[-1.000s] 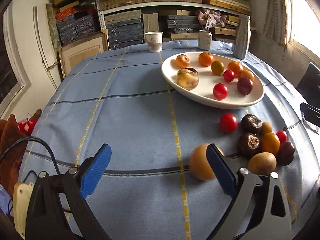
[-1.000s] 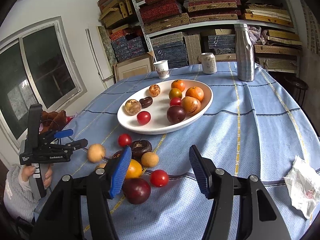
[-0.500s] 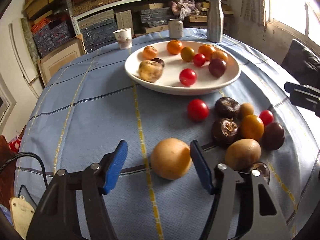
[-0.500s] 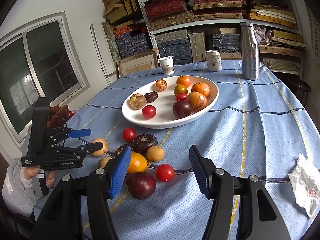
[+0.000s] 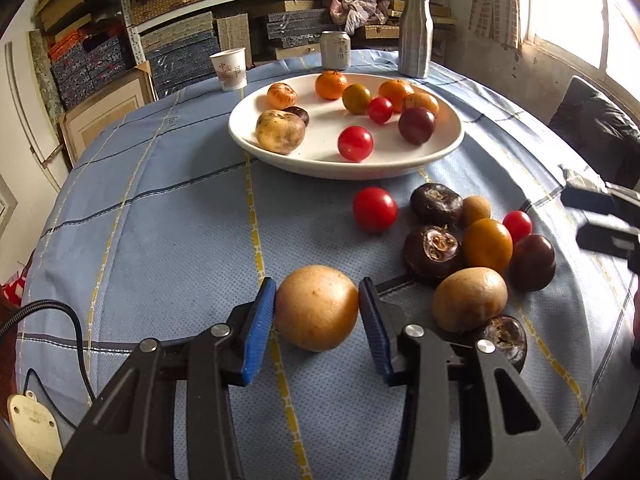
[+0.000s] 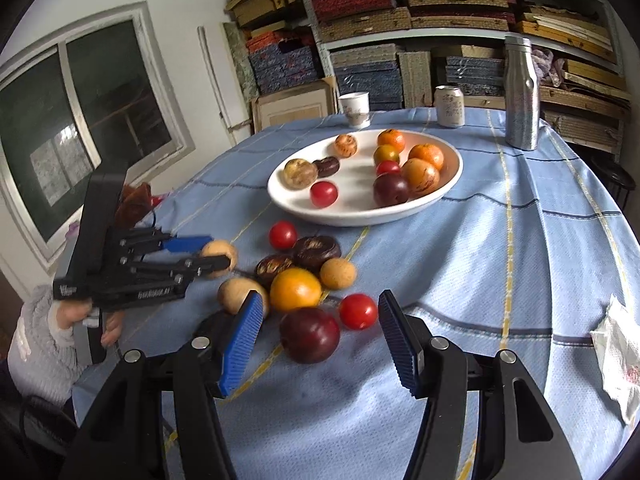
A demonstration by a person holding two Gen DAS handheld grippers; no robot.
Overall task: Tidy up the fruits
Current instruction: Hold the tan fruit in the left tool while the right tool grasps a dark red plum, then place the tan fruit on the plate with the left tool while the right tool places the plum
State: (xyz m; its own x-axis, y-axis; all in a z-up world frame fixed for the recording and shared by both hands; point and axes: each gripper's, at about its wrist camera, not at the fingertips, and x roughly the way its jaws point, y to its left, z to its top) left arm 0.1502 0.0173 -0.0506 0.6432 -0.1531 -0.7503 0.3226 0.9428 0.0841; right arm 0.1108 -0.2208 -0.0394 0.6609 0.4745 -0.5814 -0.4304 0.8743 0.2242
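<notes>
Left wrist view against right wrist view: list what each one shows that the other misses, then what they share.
Only the left wrist view shows the blue pads of the left gripper pressed against both sides of the tan round fruit; its jaws have just been closing.

Only the right wrist view shows the hand holding that gripper, the dark window, the crumpled tissue, and the right gripper open around a dark plum.

Both show the white plate of fruit, the paper cup, the can and the metal bottle.

Left gripper (image 5: 318,316): black linkage frame, silver screws, blue ribbed pads (image 5: 259,326), black cable (image 5: 60,320). Right gripper (image 6: 322,338): same build. Fuzzy grey sleeve (image 6: 38,344).
</notes>
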